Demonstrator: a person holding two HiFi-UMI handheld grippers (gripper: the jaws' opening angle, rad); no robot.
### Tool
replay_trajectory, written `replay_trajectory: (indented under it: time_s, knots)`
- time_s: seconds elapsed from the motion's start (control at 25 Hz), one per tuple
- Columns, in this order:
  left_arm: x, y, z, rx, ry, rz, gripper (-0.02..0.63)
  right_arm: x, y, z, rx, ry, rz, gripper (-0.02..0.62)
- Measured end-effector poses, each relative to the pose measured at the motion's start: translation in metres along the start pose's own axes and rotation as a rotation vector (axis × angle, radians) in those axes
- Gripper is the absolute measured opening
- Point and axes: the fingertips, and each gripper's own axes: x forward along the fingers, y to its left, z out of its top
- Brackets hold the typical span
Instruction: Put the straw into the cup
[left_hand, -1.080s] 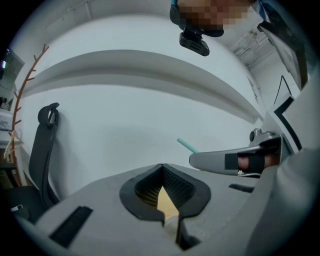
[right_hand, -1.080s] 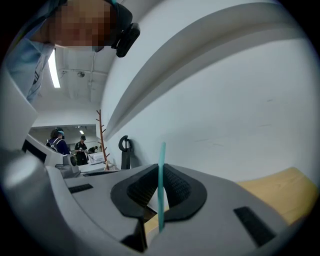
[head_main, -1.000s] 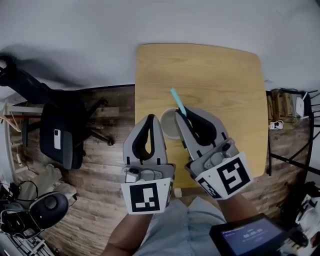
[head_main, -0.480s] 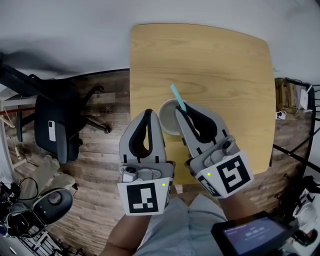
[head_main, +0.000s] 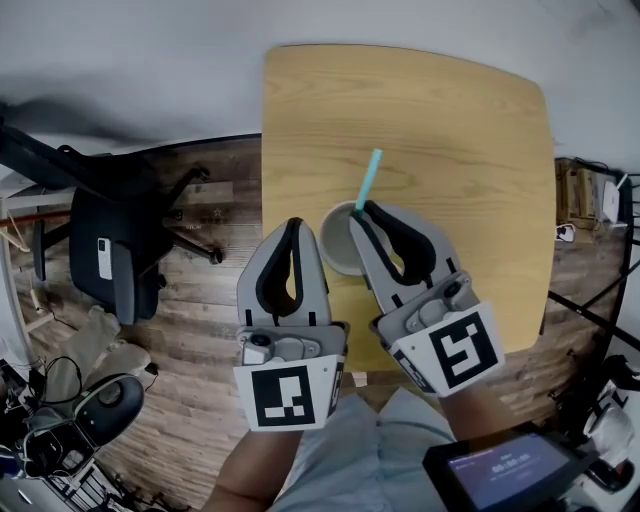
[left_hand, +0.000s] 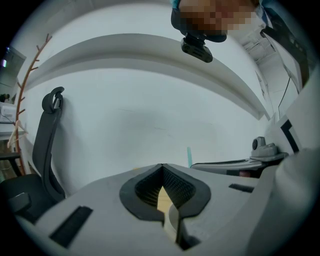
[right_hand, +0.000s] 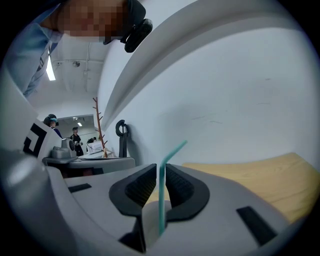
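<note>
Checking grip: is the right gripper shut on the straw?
Shut: the right gripper pinches the straw between its jaws, over the cup.

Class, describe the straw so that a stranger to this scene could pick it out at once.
Find the wooden table; near its left edge stands a pale cup. Above the cup, the right gripper pinches the straw. It is the only thin teal thing there, with a bent top.
</note>
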Motion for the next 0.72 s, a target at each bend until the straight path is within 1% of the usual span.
replay_trajectory:
  time_s: [0.12,0.44,0.56,0.64,0.72]
  knots:
    - [0.000,0.002,0.003,-0.007,-0.002,0.006,-0.002,0.001,-0.001,-0.001,0.002,0.015,-0.006,0.077]
    - [-0.013,-0.001,0.021,0.009,-0.047,-0.010,-0.002,-0.010,0.007,0.014,-0.006,-0.019,-0.022,0.075]
    - [-0.021,-0.001,0.039,0.023,-0.074,-0.028,-0.002,-0.015,0.015,0.033,-0.018,-0.046,-0.033,0.074]
    - [-0.025,-0.003,0.058,0.024,-0.093,-0.038,-0.002,-0.019,0.019,0.054,-0.030,-0.076,-0.041,0.064]
    - [-0.027,-0.007,0.081,0.033,-0.123,-0.051,-0.002,-0.025,0.021,0.080,-0.046,-0.113,-0.050,0.041]
